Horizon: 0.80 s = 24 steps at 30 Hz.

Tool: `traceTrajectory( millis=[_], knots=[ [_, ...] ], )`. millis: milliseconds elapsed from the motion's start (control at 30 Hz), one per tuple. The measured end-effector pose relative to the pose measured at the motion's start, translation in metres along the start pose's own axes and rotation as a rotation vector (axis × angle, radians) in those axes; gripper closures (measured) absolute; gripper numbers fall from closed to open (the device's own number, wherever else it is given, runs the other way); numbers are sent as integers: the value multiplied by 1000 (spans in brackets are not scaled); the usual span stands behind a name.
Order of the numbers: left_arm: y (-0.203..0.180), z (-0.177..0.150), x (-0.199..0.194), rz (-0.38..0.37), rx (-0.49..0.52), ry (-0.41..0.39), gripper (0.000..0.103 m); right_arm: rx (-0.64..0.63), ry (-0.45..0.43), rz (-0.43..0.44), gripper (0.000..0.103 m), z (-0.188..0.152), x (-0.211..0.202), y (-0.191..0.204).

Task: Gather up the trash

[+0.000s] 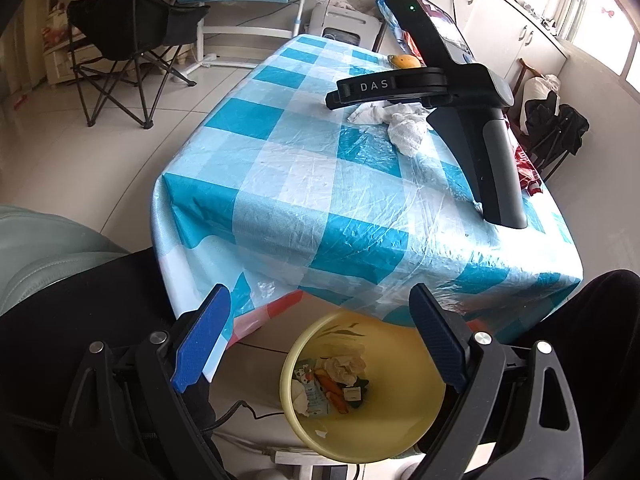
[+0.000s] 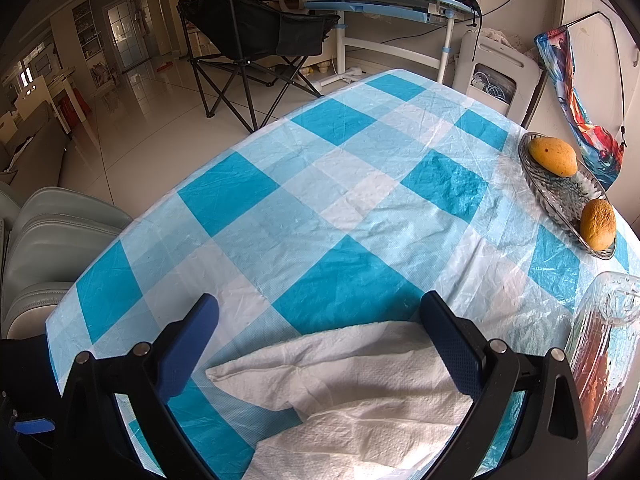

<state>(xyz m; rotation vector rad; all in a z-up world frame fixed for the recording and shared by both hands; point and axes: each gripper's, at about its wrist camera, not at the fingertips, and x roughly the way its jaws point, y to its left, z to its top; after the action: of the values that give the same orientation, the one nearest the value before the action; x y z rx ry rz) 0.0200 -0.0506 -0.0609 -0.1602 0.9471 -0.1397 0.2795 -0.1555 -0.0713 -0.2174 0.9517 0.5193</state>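
My left gripper (image 1: 320,336) hangs open over a yellow trash bin (image 1: 362,428) on the floor by the table's near edge, nothing between its blue pads. Inside the bin lie crumpled paper, wrappers and carrot pieces. Further back on the blue-and-white checked tablecloth (image 1: 320,184) lie crumpled white paper towels (image 1: 404,128), with the right gripper's black body (image 1: 472,120) directly over them. In the right wrist view my right gripper (image 2: 320,344) is open, its pads on either side of the white paper towels (image 2: 352,396) lying flat on the cloth, without pinching them.
A glass dish (image 2: 560,196) with two yellow-orange fruits (image 2: 554,156) sits at the table's right side, and a clear plastic container (image 2: 604,344) stands close to the right gripper. A black folding chair (image 2: 248,36) and a blue desk (image 2: 380,0) stand beyond the table.
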Motion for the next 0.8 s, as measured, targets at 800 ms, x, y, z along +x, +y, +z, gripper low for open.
traceTrajectory(
  millis=[800],
  knots=[
    [22, 6, -46, -134, -284, -221, 12, 0, 0, 0, 7, 0, 0, 0]
  ],
)
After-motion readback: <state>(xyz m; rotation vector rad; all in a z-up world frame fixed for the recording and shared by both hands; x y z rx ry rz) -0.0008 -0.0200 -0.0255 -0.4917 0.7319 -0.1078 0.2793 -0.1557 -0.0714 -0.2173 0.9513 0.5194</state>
